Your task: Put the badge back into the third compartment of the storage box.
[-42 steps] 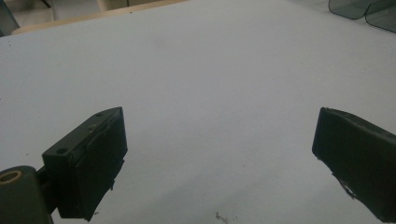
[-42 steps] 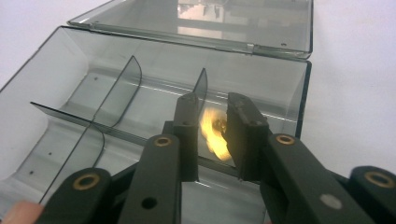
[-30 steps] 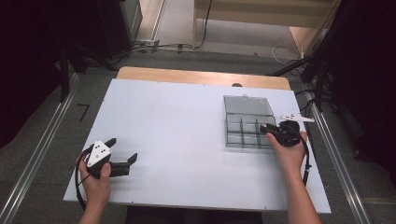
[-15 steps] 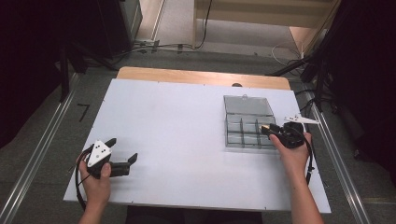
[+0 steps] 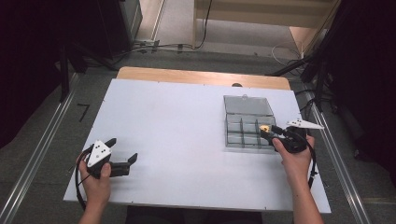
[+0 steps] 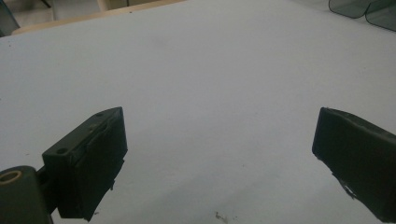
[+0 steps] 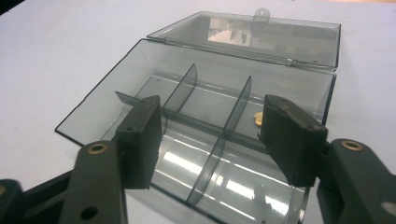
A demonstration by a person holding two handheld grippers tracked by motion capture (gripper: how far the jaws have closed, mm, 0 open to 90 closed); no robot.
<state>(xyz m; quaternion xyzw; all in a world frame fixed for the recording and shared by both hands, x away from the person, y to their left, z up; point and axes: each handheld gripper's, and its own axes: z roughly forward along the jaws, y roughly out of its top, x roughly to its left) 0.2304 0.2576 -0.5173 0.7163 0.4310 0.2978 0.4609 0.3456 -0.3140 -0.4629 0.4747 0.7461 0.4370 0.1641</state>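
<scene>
**My jaws at the compartment box**

My right gripper (image 5: 273,132) hovers at the near right corner of the clear compartment box (image 5: 247,122), its jaws spread apart and holding nothing. The box sits on the right side of the white table (image 5: 177,121), its lid (image 7: 261,35) folded back flat behind it. A small gold piece (image 7: 258,119) lies in a far compartment, just beside my right jaw. My left gripper (image 5: 122,156) rests low at the near left of the table, jaws wide over bare surface, well apart from the box
</scene>
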